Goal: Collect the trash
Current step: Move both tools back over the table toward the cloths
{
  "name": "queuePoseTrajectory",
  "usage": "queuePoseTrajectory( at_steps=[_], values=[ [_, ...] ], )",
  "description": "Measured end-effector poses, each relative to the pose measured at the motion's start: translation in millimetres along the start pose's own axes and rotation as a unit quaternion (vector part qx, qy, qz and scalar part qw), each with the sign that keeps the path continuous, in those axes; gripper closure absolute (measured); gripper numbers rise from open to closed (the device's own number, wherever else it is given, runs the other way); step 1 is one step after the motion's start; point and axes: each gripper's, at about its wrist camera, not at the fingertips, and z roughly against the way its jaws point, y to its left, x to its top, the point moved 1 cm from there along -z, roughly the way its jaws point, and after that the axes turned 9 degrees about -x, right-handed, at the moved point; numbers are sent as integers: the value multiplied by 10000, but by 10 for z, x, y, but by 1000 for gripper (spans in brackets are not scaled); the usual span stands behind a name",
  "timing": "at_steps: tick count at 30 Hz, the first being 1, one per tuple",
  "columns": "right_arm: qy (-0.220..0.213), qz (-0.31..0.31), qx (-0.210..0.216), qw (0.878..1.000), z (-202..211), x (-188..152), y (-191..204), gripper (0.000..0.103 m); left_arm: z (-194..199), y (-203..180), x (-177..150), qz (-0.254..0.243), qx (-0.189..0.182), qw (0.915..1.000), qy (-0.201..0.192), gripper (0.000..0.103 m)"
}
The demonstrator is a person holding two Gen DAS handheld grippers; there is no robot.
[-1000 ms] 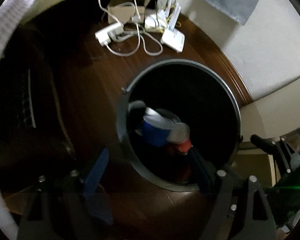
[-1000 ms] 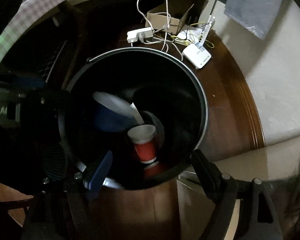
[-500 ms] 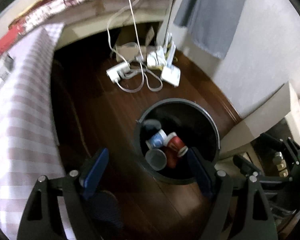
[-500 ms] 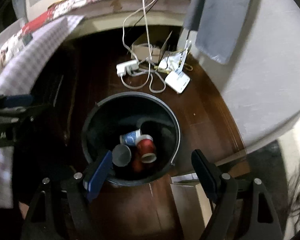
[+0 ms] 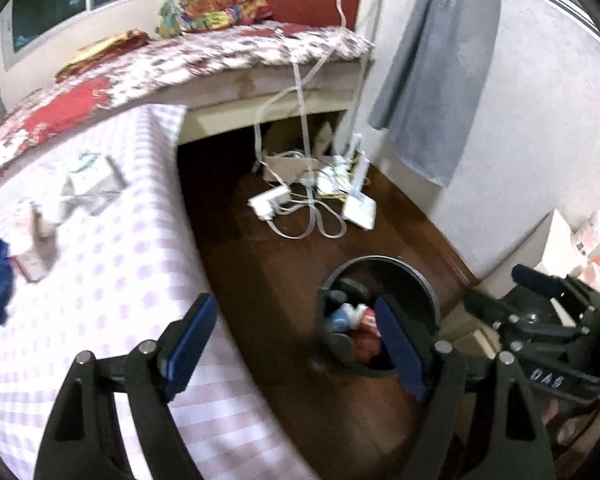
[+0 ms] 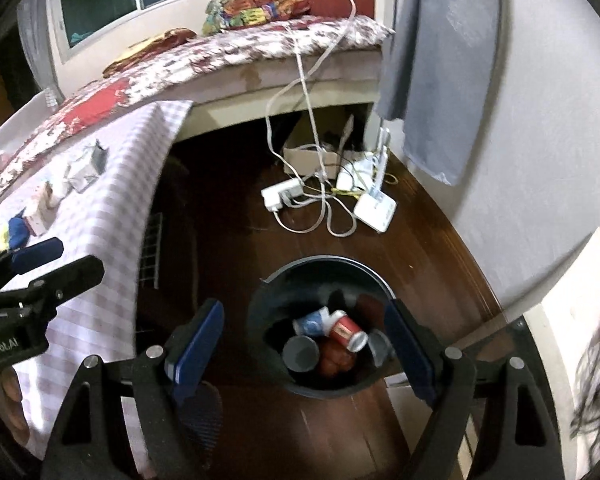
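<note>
Both tongs, left (image 5: 296, 340) and right (image 6: 304, 334), gape empty above round black bin (image 6: 320, 390) holding paper cups (image 6: 346, 330).

Dark wood floor (image 6: 420, 240) — bin (image 6: 276, 292), power strip (image 6: 282, 194), router (image 6: 376, 208).

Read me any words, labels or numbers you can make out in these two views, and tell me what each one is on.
"DAS": pale raised letters on the black body of the right tool, left wrist view; only partly legible.
"IA.todoR": mirrored-looking white print on the body of the left tool, right wrist view; cut off at the edge.
Red cup in the trash bin: label too small to read.
Packets on the checked tablecloth: print too blurred.
</note>
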Motion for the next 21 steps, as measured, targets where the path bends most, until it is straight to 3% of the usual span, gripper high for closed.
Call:
queuePoseTrajectory(
  at_steps=[7,10,13,18,21],
  values=[
    [-120,243,401,9988,146,121,617,18,398,662,-143,367,419,9982,-243,20],
    [-392,423,562,9968,279,199,919,18,581,944,-180,521,568,9963,-369,20],
    [-674,662,691,9931,442,299,1244,18,773,1235,-211,726,687,9933,-579,20],
    [-712,940,1062,9873,610,467,1748,18,1016,1600,-305,937,988,9877,-774,20],
    [-814,1191,1057,9839,716,521,2002,18,1170,1786,-378,1039,1143,9840,-886,20]
  ],
)
